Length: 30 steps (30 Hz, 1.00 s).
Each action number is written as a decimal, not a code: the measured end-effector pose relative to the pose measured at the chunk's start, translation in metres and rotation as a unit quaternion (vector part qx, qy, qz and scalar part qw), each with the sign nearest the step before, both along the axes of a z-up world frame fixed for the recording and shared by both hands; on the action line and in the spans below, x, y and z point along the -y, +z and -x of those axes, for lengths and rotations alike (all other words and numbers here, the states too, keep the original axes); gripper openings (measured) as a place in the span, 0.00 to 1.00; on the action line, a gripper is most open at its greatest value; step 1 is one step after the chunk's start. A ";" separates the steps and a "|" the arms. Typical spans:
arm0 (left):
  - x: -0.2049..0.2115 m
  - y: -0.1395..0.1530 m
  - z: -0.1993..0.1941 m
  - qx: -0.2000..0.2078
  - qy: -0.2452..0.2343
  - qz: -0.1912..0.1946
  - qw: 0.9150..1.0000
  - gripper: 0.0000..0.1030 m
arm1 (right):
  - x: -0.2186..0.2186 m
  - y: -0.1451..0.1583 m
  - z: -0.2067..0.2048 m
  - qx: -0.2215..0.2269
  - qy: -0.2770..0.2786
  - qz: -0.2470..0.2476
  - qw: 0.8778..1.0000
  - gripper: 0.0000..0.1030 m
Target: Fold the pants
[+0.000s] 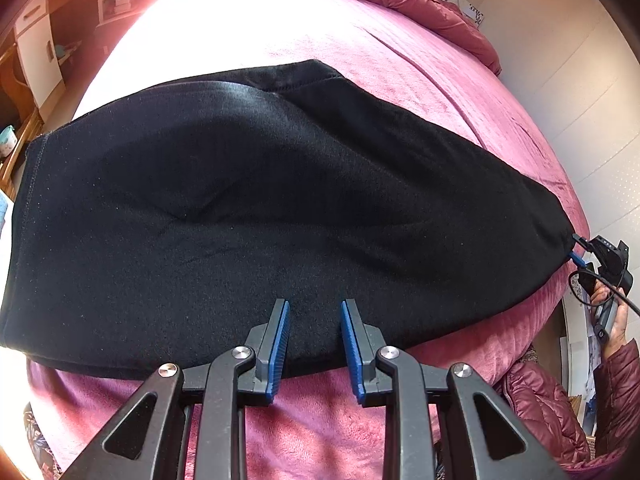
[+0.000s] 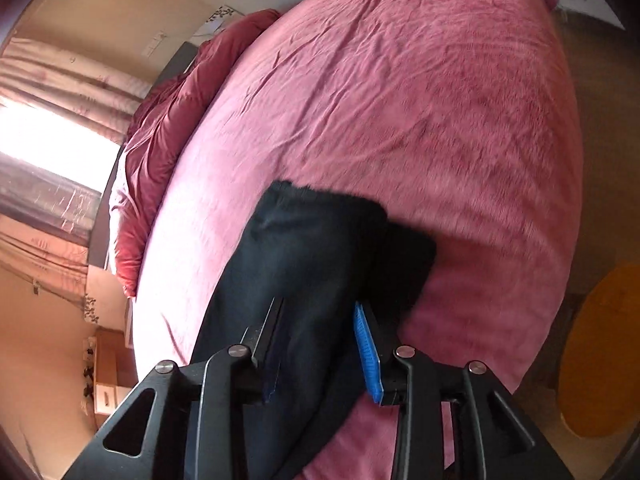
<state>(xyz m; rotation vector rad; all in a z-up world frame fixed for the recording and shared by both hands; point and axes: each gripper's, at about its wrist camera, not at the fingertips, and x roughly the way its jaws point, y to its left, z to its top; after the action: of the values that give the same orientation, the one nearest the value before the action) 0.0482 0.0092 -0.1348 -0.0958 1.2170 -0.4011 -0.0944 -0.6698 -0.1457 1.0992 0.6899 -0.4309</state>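
Black fleece pants (image 1: 248,200) lie across the near part of a pink bed cover (image 1: 400,80), spread wide and flat so that a fold can be made. At the near edge, the left gripper (image 1: 314,312) hovers with its jaws spread and nothing between them, probably placed to take the hem. Far to the right, the right gripper (image 1: 576,248) meets the narrow end of the cloth. Its own camera shows fabric running between the fingers (image 2: 366,340), but whether they pinch it I cannot tell. That end seems held up so the pants stay taut.
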 end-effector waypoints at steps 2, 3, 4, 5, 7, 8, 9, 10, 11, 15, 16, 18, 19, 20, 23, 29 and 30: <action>0.002 0.000 0.001 0.001 -0.001 -0.001 1.000 0.26 | 0.006 0.002 -0.006 -0.007 0.003 0.003 1.000 0.33; 0.003 0.000 0.001 0.002 -0.002 -0.002 1.000 0.26 | 0.007 0.004 -0.008 -0.011 0.006 0.010 1.000 0.22; 0.003 0.000 0.002 0.003 -0.002 -0.003 1.000 0.26 | 0.007 0.008 -0.008 -0.023 0.008 0.022 0.999 0.12; 0.008 0.000 0.001 0.003 -0.002 -0.004 1.000 0.26 | 0.006 0.012 -0.008 -0.031 0.010 0.033 0.999 0.06; 0.006 0.002 0.002 0.005 0.000 -0.003 1.000 0.26 | 0.003 0.024 -0.003 -0.027 0.018 0.054 0.998 0.06; 0.003 0.003 0.002 0.006 0.000 -0.003 1.000 0.26 | 0.002 0.027 0.000 -0.030 0.020 0.064 0.997 0.06; 0.002 0.004 0.003 0.006 0.000 -0.004 1.000 0.26 | 0.004 0.026 0.007 -0.036 0.020 0.070 0.997 0.06; 0.001 0.004 0.006 0.007 0.000 -0.004 1.000 0.26 | 0.006 0.022 0.010 -0.045 0.020 0.068 0.996 0.06; 0.000 0.005 0.008 0.008 -0.001 -0.004 1.000 0.26 | 0.007 0.017 0.010 -0.055 0.022 0.065 0.996 0.06; -0.009 0.007 0.010 0.010 0.005 -0.014 1.000 0.26 | 0.014 -0.004 0.009 -0.064 0.015 0.037 0.997 0.08; -0.014 0.009 0.011 0.011 0.010 -0.012 1.000 0.26 | 0.013 -0.007 0.011 -0.063 0.013 0.034 0.997 0.09; -0.027 0.015 0.012 0.017 0.027 -0.008 0.999 0.26 | 0.013 -0.007 0.014 -0.059 0.009 0.026 0.998 0.14; -0.035 0.017 0.013 0.020 0.039 -0.005 0.999 0.26 | 0.011 -0.004 0.015 -0.060 0.008 0.030 0.998 0.17; -0.046 0.020 0.014 0.021 0.053 -0.002 0.998 0.26 | 0.008 -0.002 0.016 -0.059 0.011 0.034 0.998 0.22; -0.089 0.031 0.015 0.022 0.109 0.011 0.994 0.30 | -0.007 0.006 0.026 -0.065 0.027 0.042 0.997 0.33; -0.207 0.044 0.032 0.007 0.278 0.076 0.958 0.31 | -0.078 0.029 0.009 -0.052 0.146 0.067 0.986 0.33; -0.224 0.041 0.036 -0.001 0.305 0.085 0.949 0.31 | -0.097 0.030 0.000 -0.048 0.179 0.064 0.981 0.34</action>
<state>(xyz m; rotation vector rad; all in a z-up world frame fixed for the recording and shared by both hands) 0.0120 0.2331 -0.0939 -0.6054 1.0878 0.0397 -0.0945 -0.5726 -0.1156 0.8149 0.9136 -0.2154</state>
